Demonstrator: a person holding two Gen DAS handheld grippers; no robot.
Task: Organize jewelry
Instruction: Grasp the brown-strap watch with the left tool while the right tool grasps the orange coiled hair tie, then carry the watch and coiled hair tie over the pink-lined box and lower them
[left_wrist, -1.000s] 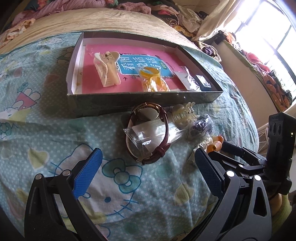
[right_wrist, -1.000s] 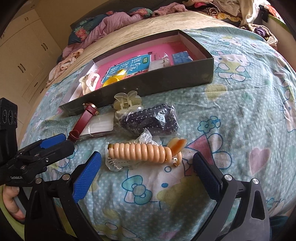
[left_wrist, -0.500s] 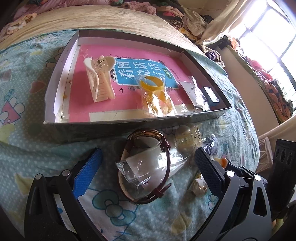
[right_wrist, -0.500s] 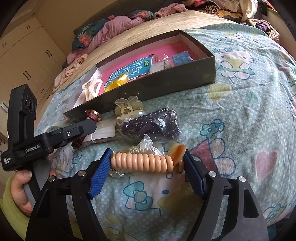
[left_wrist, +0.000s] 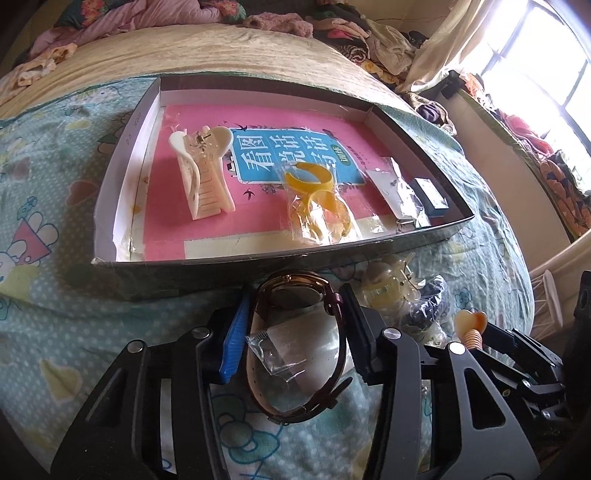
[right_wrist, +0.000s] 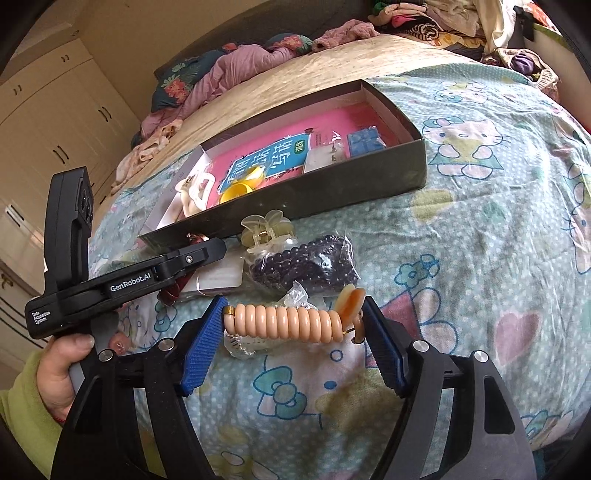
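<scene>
A brown-strapped watch (left_wrist: 295, 306) in a clear bag lies on the bedspread in front of the open box (left_wrist: 207, 284). My left gripper (left_wrist: 295, 295) is closing, and both pads press the strap's sides. In the right wrist view a peach spiral hair tie (right_wrist: 284, 321) with a heart charm lies on its clear bag. My right gripper (right_wrist: 294, 306) is shut on it, one pad at each end. A pale cream claw clip (left_wrist: 201, 177), bagged yellow bangles (left_wrist: 317, 199), a small clear bag (left_wrist: 397, 195) and a blue card (left_wrist: 430, 194) lie in the box.
A small translucent claw clip (right_wrist: 266, 230) and a bag of dark beads (right_wrist: 303, 262) lie between the two grippers, beside the box's dark front wall (right_wrist: 332, 192). A hand in a green sleeve (right_wrist: 62, 365) holds the left gripper. Clothes are piled at the bed's far side.
The left gripper moved in over the watch and its jaws closed onto the strap. The right gripper's jaws narrowed from wide open onto the ends of the spiral hair tie.
</scene>
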